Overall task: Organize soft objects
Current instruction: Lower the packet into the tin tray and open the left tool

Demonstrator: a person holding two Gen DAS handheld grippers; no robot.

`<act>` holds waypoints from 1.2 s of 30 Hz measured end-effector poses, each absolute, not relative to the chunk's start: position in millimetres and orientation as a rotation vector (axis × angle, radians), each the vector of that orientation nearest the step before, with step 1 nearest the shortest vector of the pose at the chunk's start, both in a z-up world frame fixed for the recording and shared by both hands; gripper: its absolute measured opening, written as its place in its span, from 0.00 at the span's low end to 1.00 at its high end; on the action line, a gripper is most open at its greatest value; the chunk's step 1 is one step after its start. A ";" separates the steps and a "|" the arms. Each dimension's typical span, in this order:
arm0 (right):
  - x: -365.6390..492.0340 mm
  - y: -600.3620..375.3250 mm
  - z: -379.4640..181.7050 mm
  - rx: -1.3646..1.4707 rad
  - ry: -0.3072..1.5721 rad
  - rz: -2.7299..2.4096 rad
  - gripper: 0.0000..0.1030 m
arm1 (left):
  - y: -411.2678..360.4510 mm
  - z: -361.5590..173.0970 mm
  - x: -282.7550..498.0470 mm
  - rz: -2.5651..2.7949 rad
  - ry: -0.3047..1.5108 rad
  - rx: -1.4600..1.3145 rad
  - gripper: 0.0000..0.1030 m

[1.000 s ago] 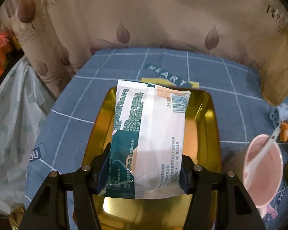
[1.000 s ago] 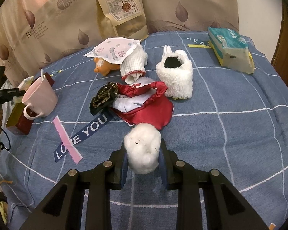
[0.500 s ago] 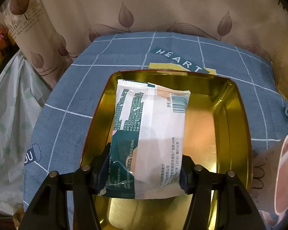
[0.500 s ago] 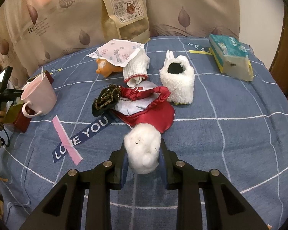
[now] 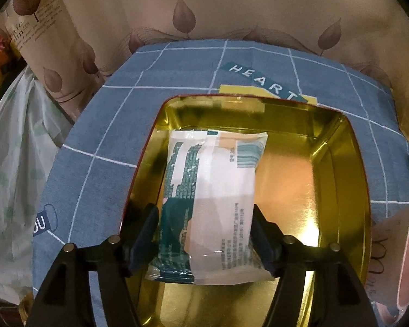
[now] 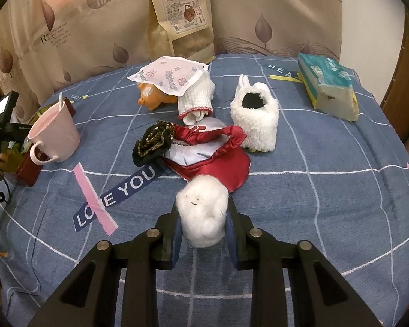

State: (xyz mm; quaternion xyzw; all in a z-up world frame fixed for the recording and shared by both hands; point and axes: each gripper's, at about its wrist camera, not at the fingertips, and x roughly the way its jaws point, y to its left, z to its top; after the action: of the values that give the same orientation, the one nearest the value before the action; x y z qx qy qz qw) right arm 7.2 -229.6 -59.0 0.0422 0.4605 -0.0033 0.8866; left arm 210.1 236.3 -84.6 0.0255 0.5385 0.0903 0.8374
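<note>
1. Here, our left gripper [image 5: 204, 234] has its fingers clamped on a tissue packet [image 5: 208, 207] over the gold tin tray [image 5: 340, 179].
2. Our right gripper [image 6: 203, 223] pinches a cotton ball [image 6: 203, 214] near the surface's front edge, touching the red cloth [image 6: 220, 171].

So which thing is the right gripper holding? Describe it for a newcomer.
On the blue checked cloth, just nearer than the red satin bag, the right tongs pinch a white cotton ball. Unlike the fluffy white pouch behind, it has no opening.
</note>
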 end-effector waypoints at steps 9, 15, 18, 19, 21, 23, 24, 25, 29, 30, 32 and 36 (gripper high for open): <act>10.1 -223.6 -54.8 0.073 0.945 0.009 0.25 | 228.1 -55.7 190.8 0.160 1.045 0.052 0.67; 20.9 -206.7 -38.1 0.044 0.909 0.047 0.25 | 217.3 -32.0 163.2 0.167 0.957 0.050 0.67; 30.4 -190.3 -23.9 0.008 0.878 0.086 0.25 | 211.7 -21.1 145.9 0.175 0.915 0.061 0.67; 33.7 -184.3 -19.5 -0.002 0.870 0.101 0.25 | 209.6 -17.1 139.6 0.182 0.898 0.076 0.67; 38.4 -172.7 -11.4 -0.015 0.856 0.132 0.25 | 207.0 -10.9 130.3 0.194 0.871 0.104 0.67; 42.4 -158.6 -4.0 -0.042 0.840 0.161 0.25 | 205.9 -7.4 121.0 0.202 0.851 0.120 0.67; 44.8 -150.5 -0.4 -0.057 0.833 0.180 0.25 | 207.0 -6.5 116.2 0.200 0.843 0.121 0.67; 46.5 -143.6 2.2 -0.067 0.829 0.197 0.25 | 207.8 -5.9 110.9 0.198 0.837 0.118 0.67; 55.7 -113.2 11.6 -0.107 0.814 0.264 0.25 | 214.6 -7.8 96.8 0.215 0.831 0.100 0.67; 59.2 -103.7 15.1 -0.119 0.806 0.282 0.25 | 217.3 -7.8 94.0 0.218 0.831 0.089 0.67; 64.1 -88.3 20.2 -0.130 0.793 0.313 0.25 | 224.3 -7.7 90.5 0.226 0.830 0.062 0.67; 75.5 -53.4 30.4 -0.152 0.772 0.370 0.25 | 233.3 -5.6 84.1 0.247 0.818 0.039 0.67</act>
State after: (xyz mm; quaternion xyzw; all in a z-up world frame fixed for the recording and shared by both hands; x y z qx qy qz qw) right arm 75.5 -53.4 30.4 -0.0736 0.3741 0.1790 0.9070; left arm 84.1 233.3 -5.6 0.0187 0.3967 0.1198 0.9099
